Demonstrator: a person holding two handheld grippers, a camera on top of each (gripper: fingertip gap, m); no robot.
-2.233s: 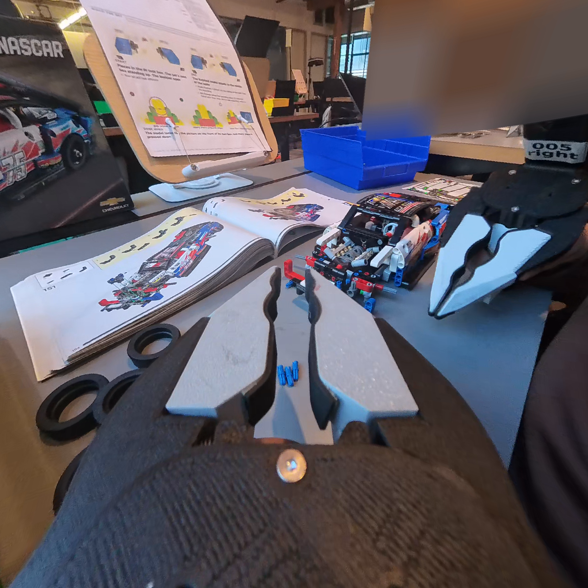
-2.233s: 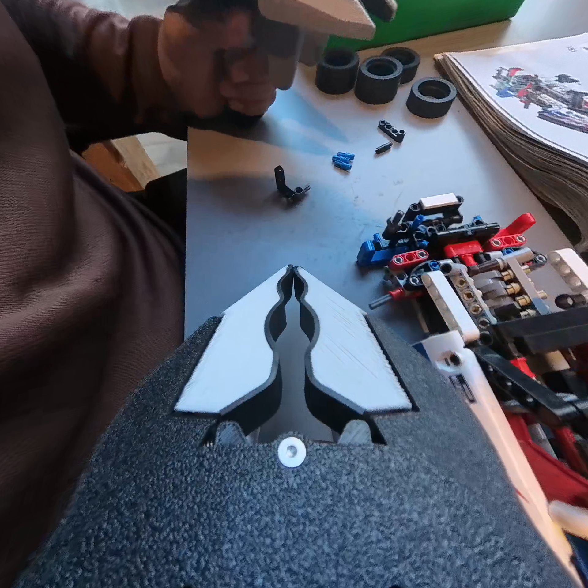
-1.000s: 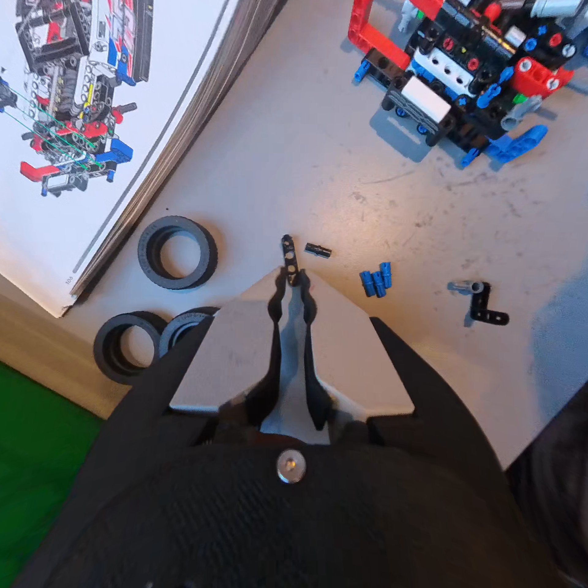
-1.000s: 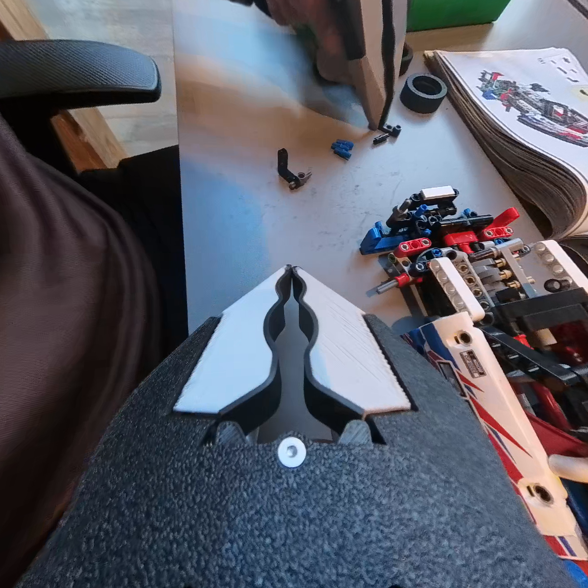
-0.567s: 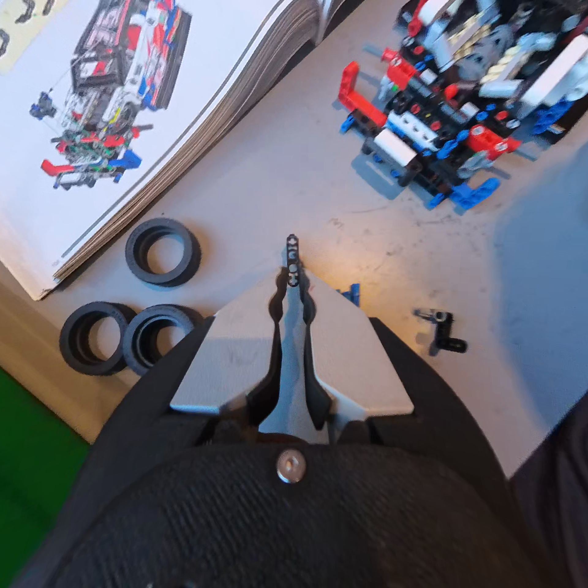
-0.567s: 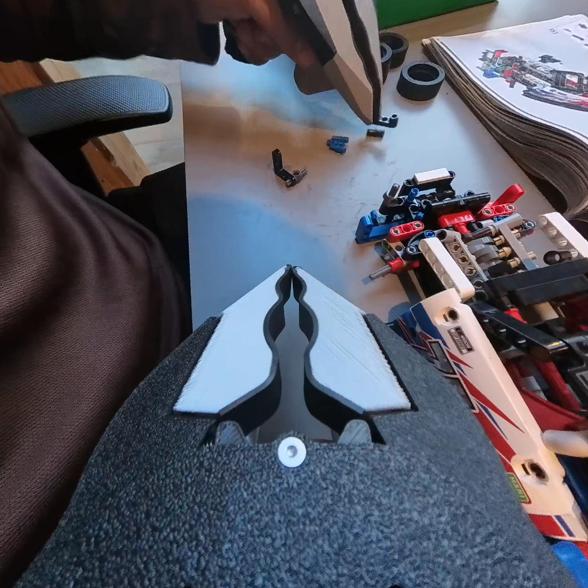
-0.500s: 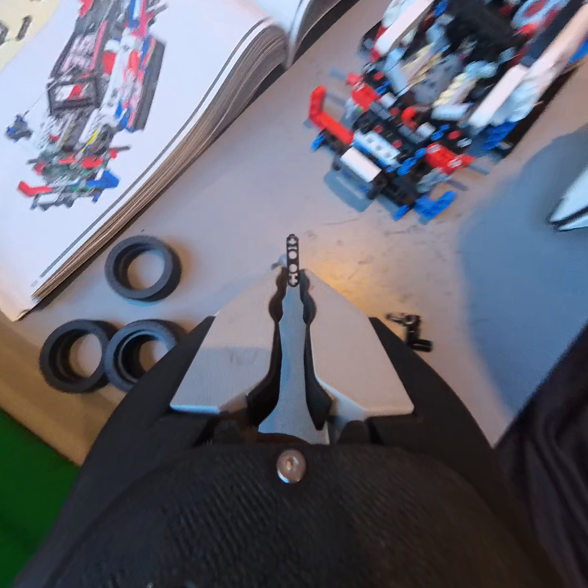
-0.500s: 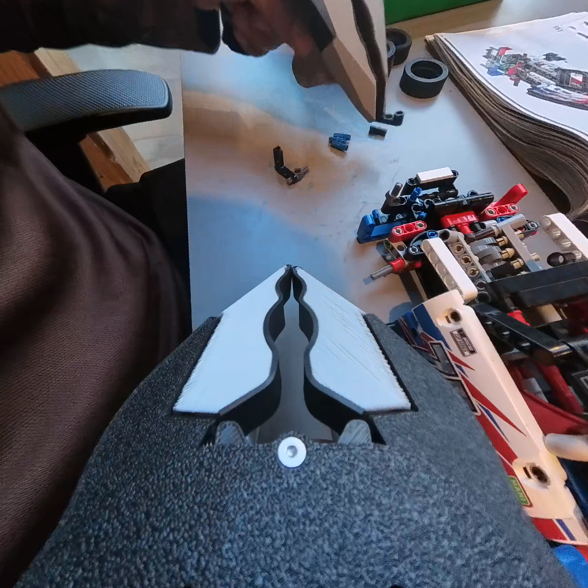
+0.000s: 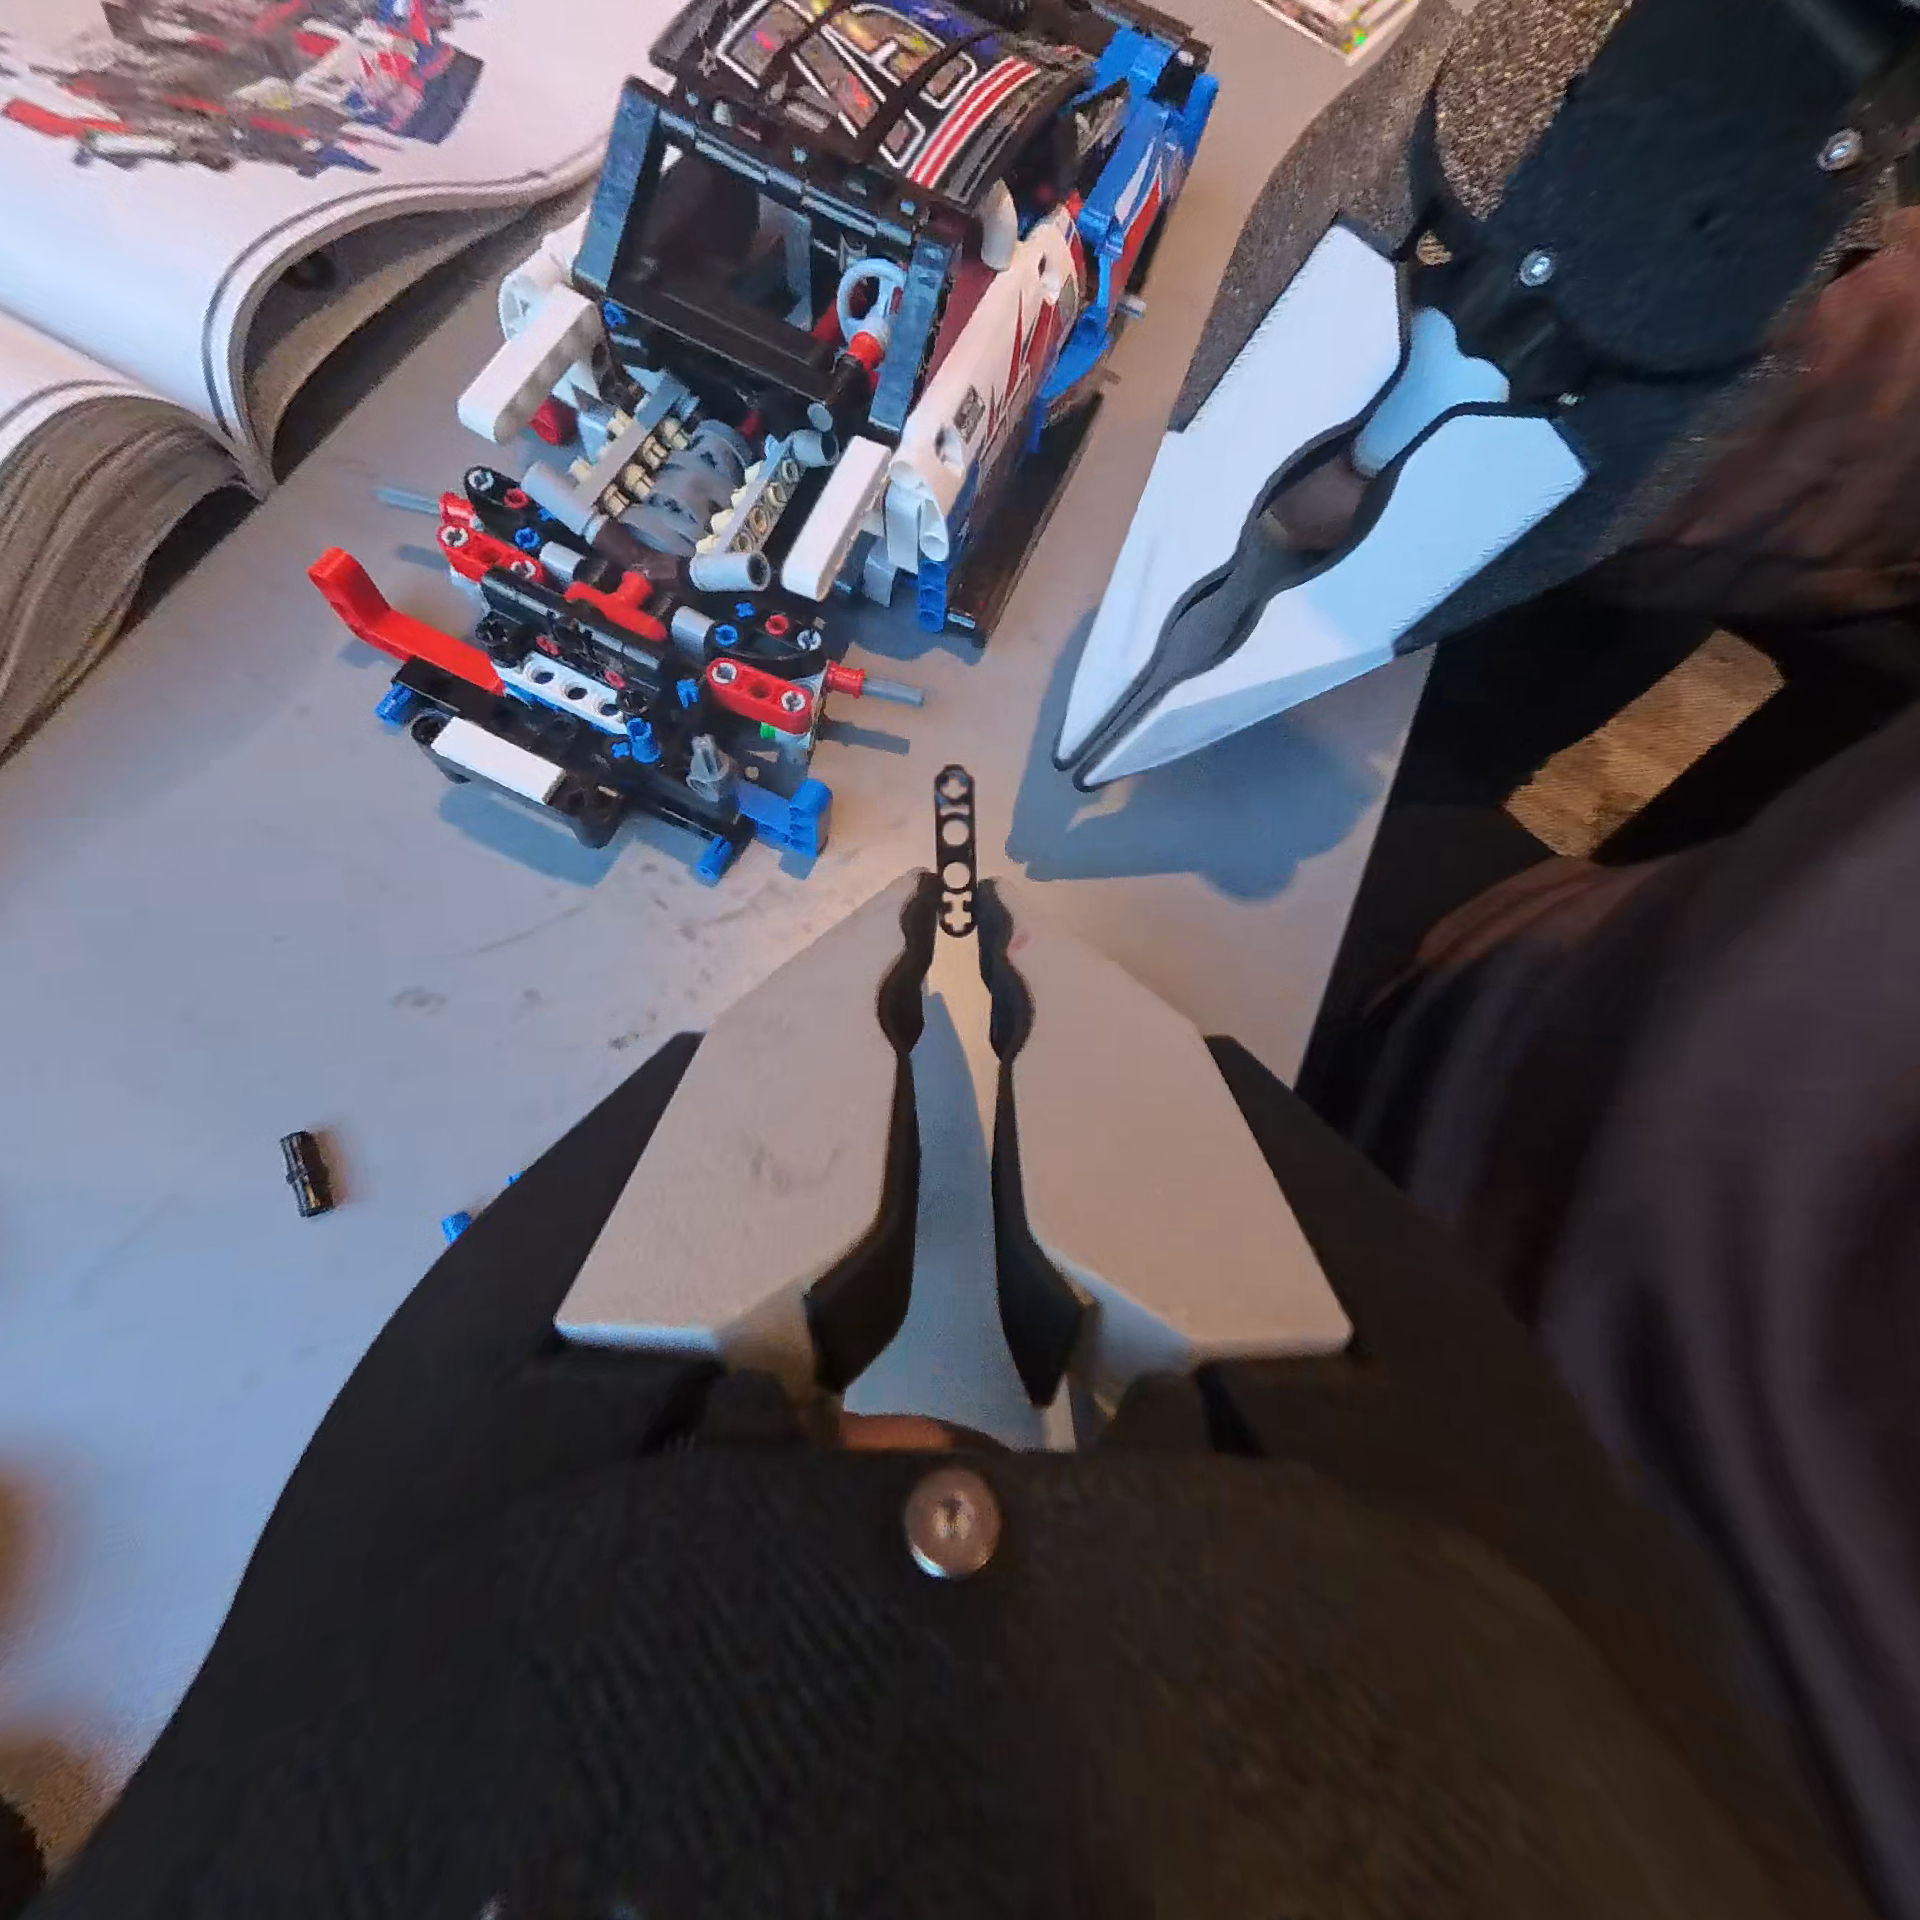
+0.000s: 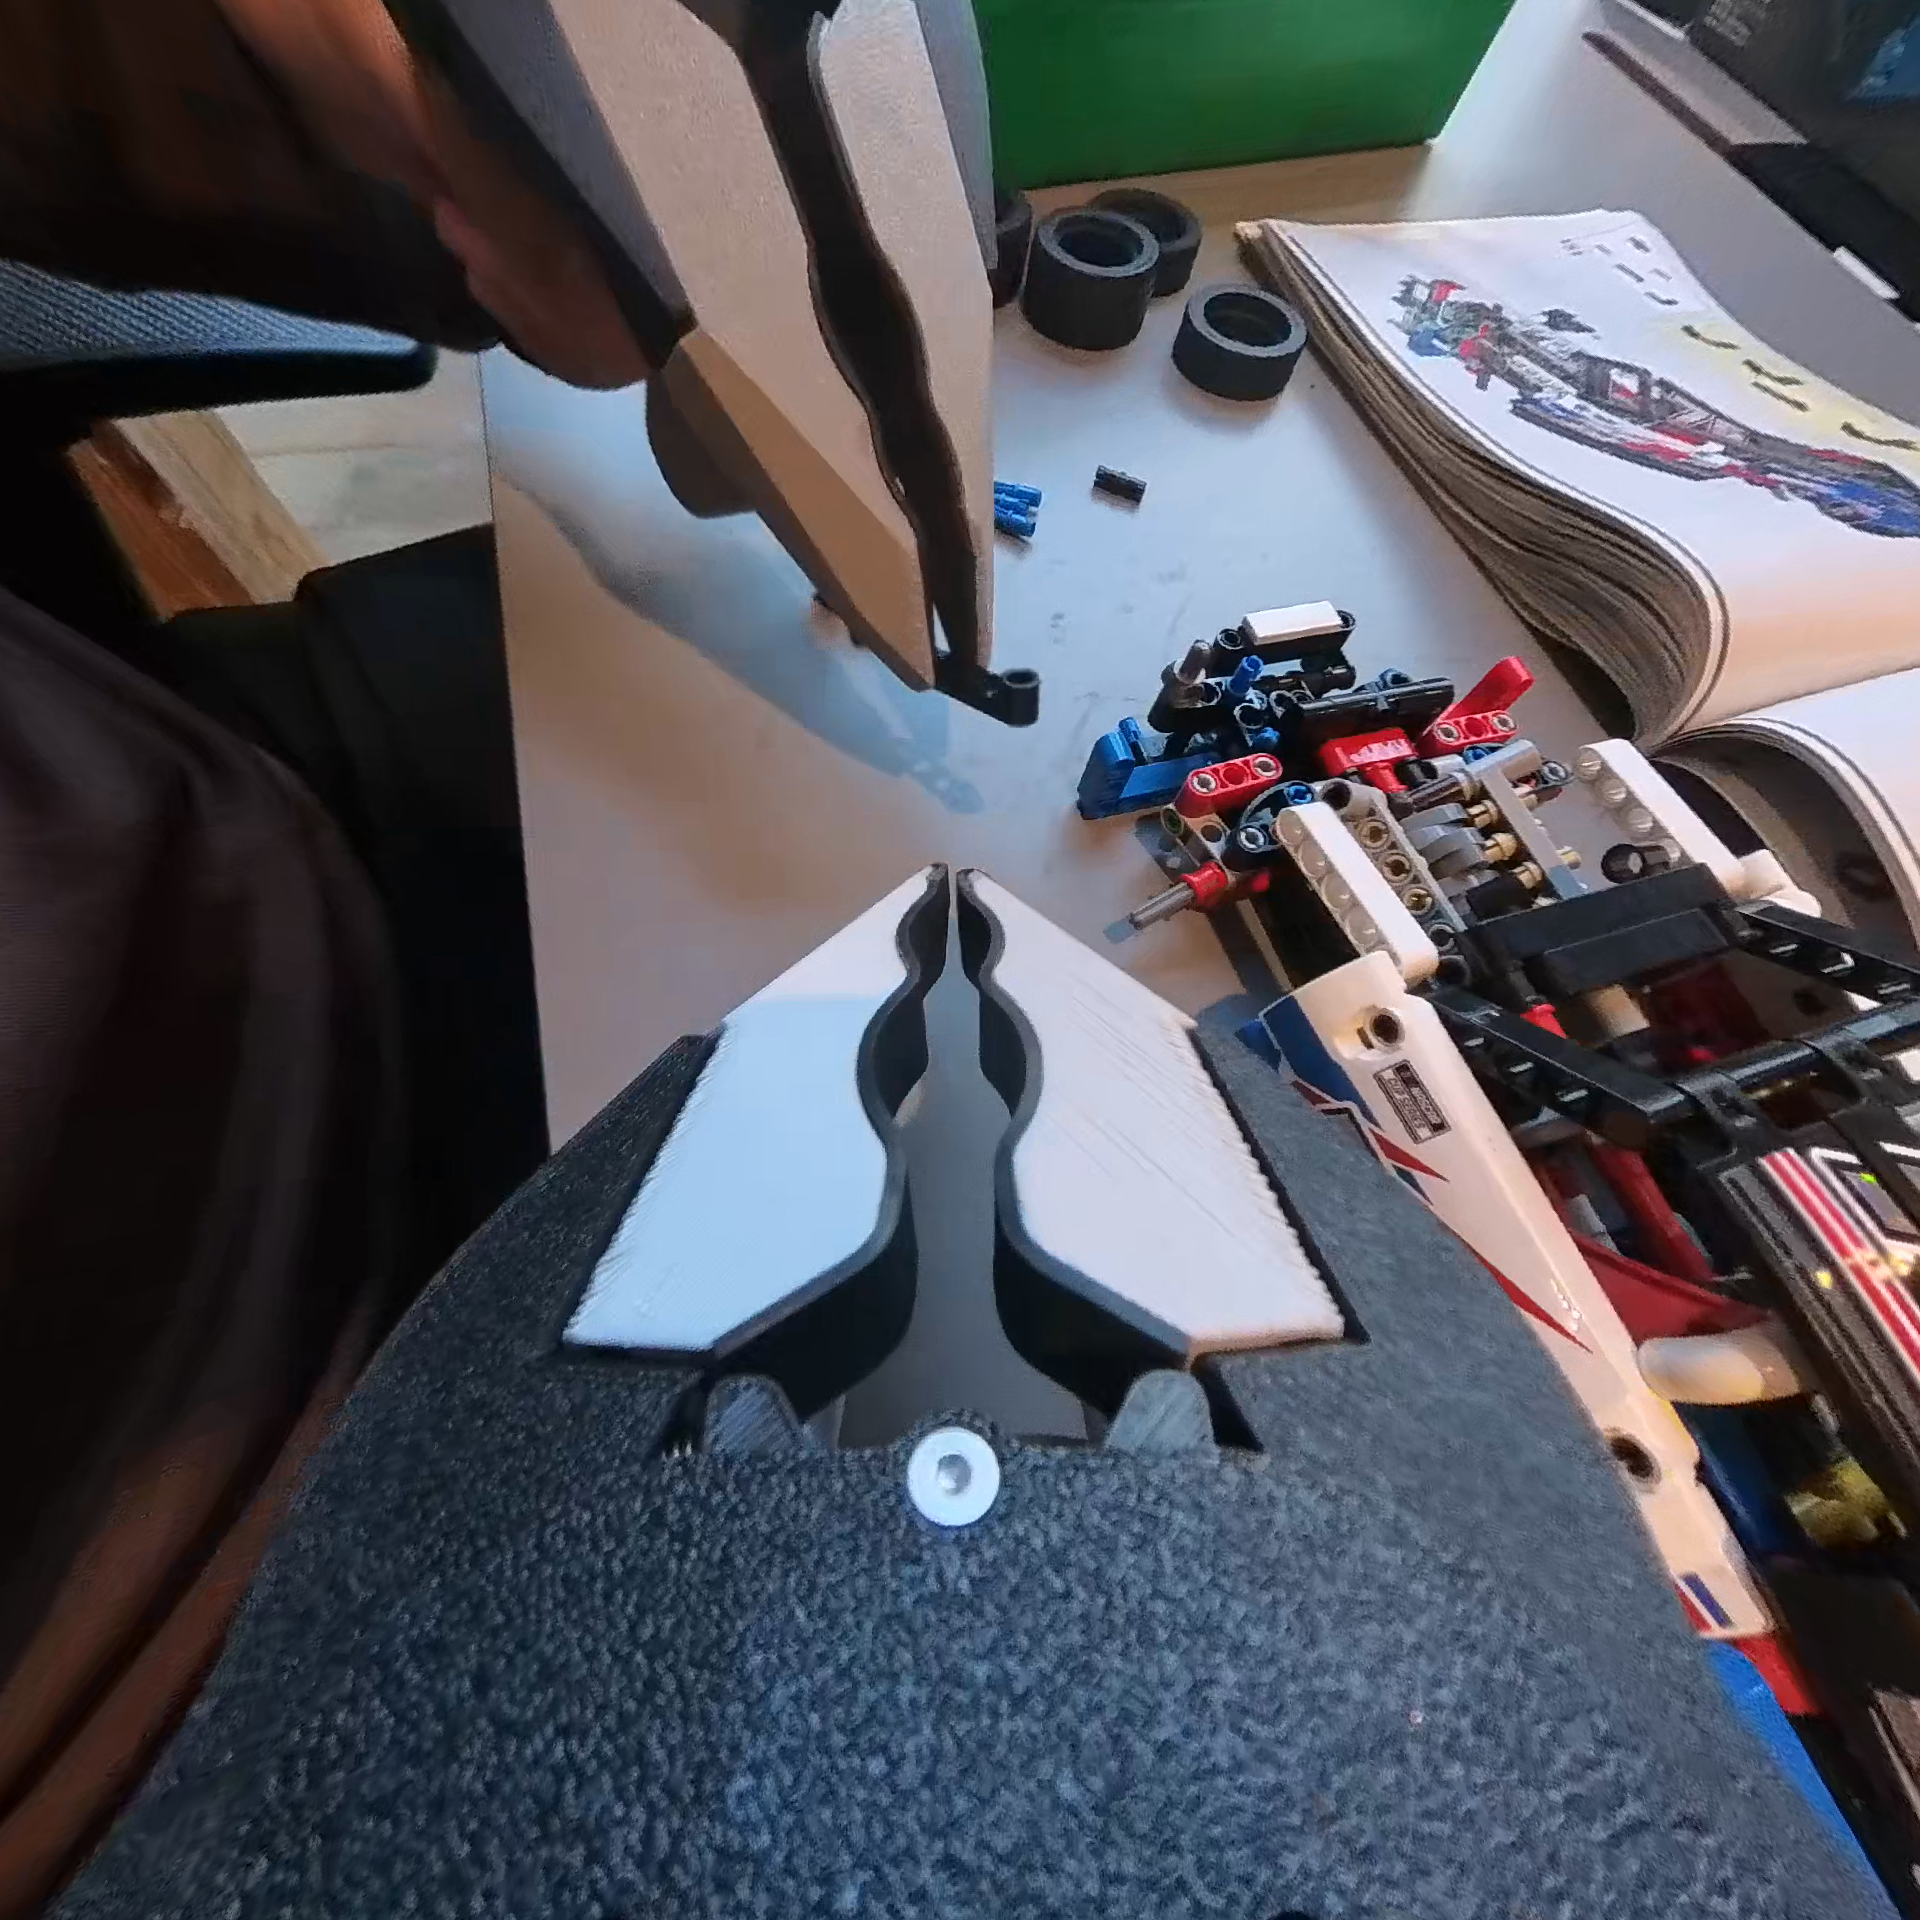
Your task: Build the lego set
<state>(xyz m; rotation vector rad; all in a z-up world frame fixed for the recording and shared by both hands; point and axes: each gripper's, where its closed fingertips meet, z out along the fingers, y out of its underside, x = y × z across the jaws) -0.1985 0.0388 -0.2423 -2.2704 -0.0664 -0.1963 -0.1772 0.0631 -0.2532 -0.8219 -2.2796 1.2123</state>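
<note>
My left gripper [image 9: 953, 894] is shut on a small black lego beam [image 9: 956, 831] with three holes, held above the grey table just right of the car's front. The part-built lego race car [image 9: 790, 416] stands on the table ahead. My right gripper [image 10: 953, 878] is shut and empty, hovering beside the car [image 10: 1455, 935]. It shows in the left wrist view [image 9: 1075, 764] at the right of the car. The left gripper [image 10: 951, 675] with the beam [image 10: 1003, 694] shows in the right wrist view.
An open instruction book [image 9: 156, 260] lies left of the car [image 10: 1662, 436]. Three black tyres [image 10: 1236, 338] sit at the far table edge. A black pin [image 9: 307, 1172] and blue pins [image 10: 1016, 506] lie loose on the table. A green box [image 10: 1247, 83] stands behind. About 4 centimetres separates my left fingertips from my right.
My left gripper closed on the black beam, lifted it off the table and carried it right, toward the car's front and the right gripper. The right gripper stayed shut and nearly still.
</note>
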